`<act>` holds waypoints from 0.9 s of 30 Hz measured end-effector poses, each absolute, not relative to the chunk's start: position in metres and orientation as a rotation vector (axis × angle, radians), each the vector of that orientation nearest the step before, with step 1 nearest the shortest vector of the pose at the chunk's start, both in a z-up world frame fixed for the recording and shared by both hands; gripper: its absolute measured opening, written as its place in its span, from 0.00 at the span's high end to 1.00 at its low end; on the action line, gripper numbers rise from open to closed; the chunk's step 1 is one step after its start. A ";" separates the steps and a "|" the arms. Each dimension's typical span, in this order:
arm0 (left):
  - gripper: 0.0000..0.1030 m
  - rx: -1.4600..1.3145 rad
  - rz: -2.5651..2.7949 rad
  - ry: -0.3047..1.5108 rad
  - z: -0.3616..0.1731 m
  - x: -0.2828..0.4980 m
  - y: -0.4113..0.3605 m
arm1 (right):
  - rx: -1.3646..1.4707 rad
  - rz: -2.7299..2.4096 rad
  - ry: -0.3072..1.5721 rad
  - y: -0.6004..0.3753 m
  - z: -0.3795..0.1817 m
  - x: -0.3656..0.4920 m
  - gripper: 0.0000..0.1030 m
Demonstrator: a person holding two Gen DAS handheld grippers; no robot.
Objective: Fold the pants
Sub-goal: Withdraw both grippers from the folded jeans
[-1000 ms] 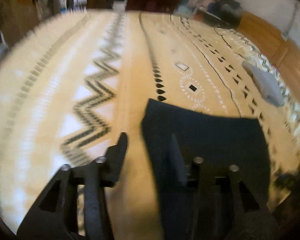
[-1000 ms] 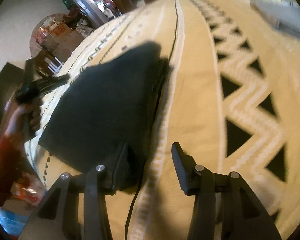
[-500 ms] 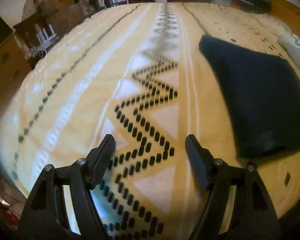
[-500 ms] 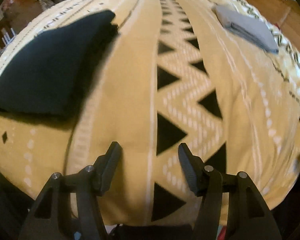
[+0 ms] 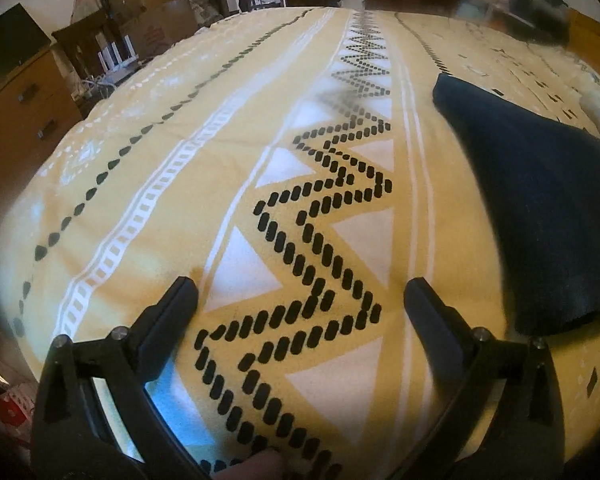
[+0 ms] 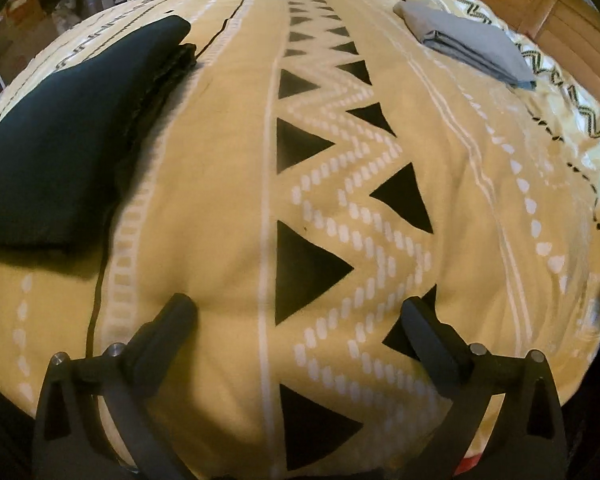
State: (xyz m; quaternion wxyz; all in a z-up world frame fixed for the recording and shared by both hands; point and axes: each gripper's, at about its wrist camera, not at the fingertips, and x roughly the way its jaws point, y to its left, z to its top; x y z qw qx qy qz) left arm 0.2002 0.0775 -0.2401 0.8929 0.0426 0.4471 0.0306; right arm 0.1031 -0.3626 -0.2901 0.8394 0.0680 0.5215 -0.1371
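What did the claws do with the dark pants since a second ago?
Both claws let go and drew off the folded dark pants. The left claw and right claw have just been opening wide, with only the yellow bedspread between their fingers. The pants stay folded; the grey folded cloth stays put.

The dark navy pants point(image 5: 540, 200) lay folded into a compact, flat stack on the yellow patterned bedspread point(image 5: 180, 140). They sat ahead and to the right of the left gripper point(image 5: 300, 296), and ahead-left of the right gripper point(image 6: 300, 312), touching neither.
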 end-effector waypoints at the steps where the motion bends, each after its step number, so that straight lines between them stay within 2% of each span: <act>1: 0.00 0.082 0.068 0.925 -0.241 0.201 0.077 | 0.165 -0.285 1.104 -0.364 -0.291 0.101 0.00; 27: 0.00 -0.014 0.083 0.941 -0.242 0.216 0.086 | 0.272 -0.347 1.070 -0.374 -0.296 0.117 0.00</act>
